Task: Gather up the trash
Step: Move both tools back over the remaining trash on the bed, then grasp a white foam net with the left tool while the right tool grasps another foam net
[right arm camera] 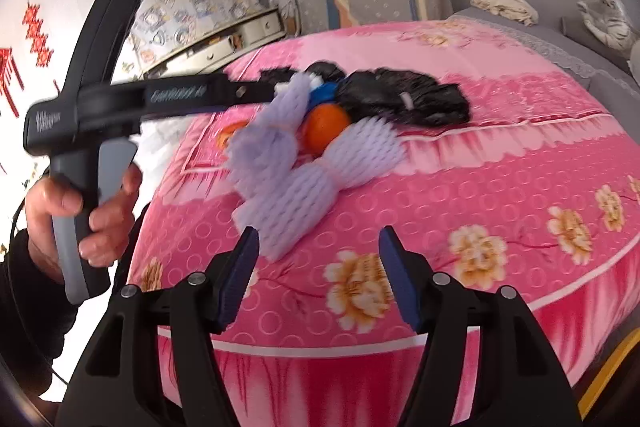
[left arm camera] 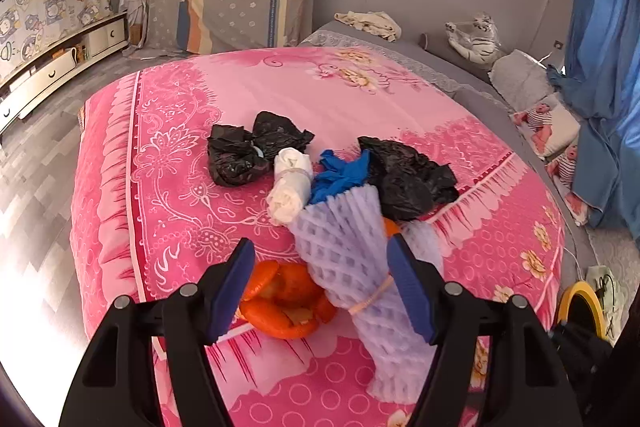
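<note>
Our left gripper (left arm camera: 320, 291) reaches level over the pink quilt (left arm camera: 168, 147), fingers spread wide astride the purple foam net (left arm camera: 348, 251). At its five o'clock, our right gripper (right arm camera: 316, 275) hovers, fingers wide, holding nothing.

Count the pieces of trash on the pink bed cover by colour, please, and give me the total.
Black bags: 2
White roll: 1
Blue glove: 1
Purple foam nets: 2
Orange peels: 2
Total: 8
</note>
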Tool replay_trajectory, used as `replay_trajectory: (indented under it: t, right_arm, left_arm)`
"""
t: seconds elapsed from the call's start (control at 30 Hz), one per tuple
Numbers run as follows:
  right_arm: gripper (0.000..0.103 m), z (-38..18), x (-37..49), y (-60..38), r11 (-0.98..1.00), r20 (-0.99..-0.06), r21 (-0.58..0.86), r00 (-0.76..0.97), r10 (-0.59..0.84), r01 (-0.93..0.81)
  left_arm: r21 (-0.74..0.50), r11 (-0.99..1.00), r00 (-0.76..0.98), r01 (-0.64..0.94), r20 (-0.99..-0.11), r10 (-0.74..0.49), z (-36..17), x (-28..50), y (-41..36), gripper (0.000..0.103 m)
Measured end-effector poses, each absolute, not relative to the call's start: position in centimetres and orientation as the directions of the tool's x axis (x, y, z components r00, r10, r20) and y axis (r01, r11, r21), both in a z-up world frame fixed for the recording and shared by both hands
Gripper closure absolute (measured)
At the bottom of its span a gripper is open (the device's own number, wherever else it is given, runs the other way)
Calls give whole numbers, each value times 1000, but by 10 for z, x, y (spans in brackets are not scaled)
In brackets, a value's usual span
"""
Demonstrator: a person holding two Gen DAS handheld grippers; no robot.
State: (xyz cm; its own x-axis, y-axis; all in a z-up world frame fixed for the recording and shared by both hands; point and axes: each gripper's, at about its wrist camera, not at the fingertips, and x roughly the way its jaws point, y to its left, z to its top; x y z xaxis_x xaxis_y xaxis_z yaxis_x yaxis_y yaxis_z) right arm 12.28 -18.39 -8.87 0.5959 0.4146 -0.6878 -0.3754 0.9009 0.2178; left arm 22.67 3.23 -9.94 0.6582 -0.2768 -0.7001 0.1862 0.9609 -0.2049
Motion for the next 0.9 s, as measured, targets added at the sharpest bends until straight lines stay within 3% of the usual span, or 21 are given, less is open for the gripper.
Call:
replay_trajectory:
  t: [0.63,0.9]
  right_arm:
    - [45,-107,131,-144,881,-723,183,547,422,-437]
    - [56,-111,141,-144,885,-720,183,555,418,-428]
  left_arm:
    - [-211,961,634,179,-722,-277,-114,245,27,39]
    - [-205,958,620,199,-731,-285,-122,250,18,60]
